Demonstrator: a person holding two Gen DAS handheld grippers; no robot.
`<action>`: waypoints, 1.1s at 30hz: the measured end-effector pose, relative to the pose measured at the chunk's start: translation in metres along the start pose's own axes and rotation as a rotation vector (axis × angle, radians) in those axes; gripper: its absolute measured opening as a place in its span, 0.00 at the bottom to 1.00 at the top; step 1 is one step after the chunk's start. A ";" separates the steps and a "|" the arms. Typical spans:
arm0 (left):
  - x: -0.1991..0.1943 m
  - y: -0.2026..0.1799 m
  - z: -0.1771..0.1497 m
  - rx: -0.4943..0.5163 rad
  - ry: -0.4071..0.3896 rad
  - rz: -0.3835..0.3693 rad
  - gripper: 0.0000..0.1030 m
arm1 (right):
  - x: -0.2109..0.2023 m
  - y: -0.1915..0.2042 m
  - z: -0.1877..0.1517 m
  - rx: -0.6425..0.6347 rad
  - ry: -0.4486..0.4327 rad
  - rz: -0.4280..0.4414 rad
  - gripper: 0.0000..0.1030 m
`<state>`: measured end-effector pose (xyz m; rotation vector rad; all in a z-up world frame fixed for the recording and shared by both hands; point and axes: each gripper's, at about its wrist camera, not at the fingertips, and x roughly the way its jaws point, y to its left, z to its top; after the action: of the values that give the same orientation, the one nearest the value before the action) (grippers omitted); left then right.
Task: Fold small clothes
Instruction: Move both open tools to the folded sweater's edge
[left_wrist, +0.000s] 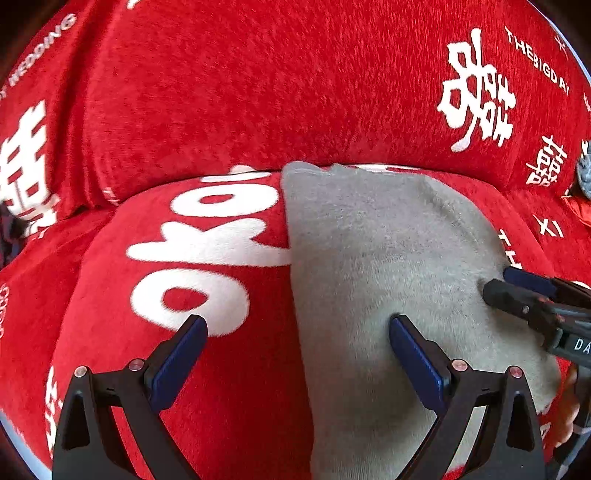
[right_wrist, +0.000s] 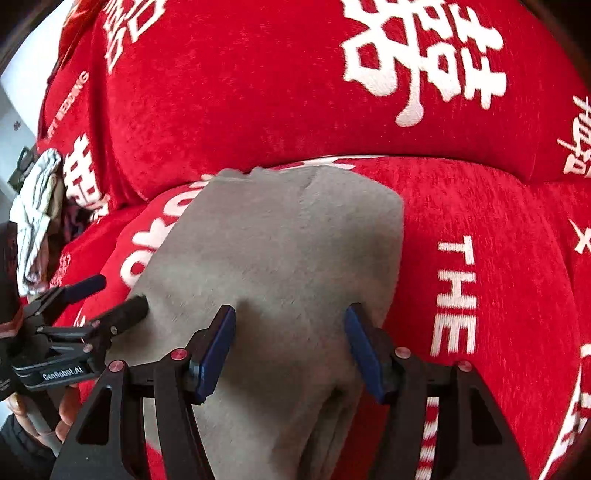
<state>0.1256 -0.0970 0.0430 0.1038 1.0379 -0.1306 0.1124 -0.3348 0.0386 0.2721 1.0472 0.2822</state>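
Note:
A small grey garment (left_wrist: 388, 266) lies flat on a red sofa seat; it also shows in the right wrist view (right_wrist: 280, 258). My left gripper (left_wrist: 297, 325) is open, straddling the garment's left edge, one finger on the red cover and one on the grey cloth. My right gripper (right_wrist: 290, 314) is open over the garment's near right part, holding nothing. The right gripper shows in the left wrist view (left_wrist: 498, 282) at the garment's right edge. The left gripper shows in the right wrist view (right_wrist: 118, 297) at the garment's left edge.
The red sofa cover (left_wrist: 258, 92) with white lettering forms the seat and the backrest (right_wrist: 258, 92). A crumpled white and grey cloth (right_wrist: 37, 206) lies at the far left. A grey item (left_wrist: 583, 173) sits at the far right.

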 end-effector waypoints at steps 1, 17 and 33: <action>0.005 0.000 0.002 -0.001 0.007 -0.006 1.00 | 0.002 -0.003 0.001 0.005 -0.001 0.004 0.64; -0.011 0.034 0.016 -0.046 0.031 -0.119 1.00 | -0.047 -0.034 -0.005 0.098 -0.091 0.034 0.73; 0.032 0.033 0.029 -0.221 0.224 -0.424 1.00 | -0.023 -0.069 -0.008 0.338 -0.001 0.133 0.74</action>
<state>0.1721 -0.0705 0.0308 -0.3108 1.2806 -0.3943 0.1010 -0.4070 0.0289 0.6472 1.0755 0.2229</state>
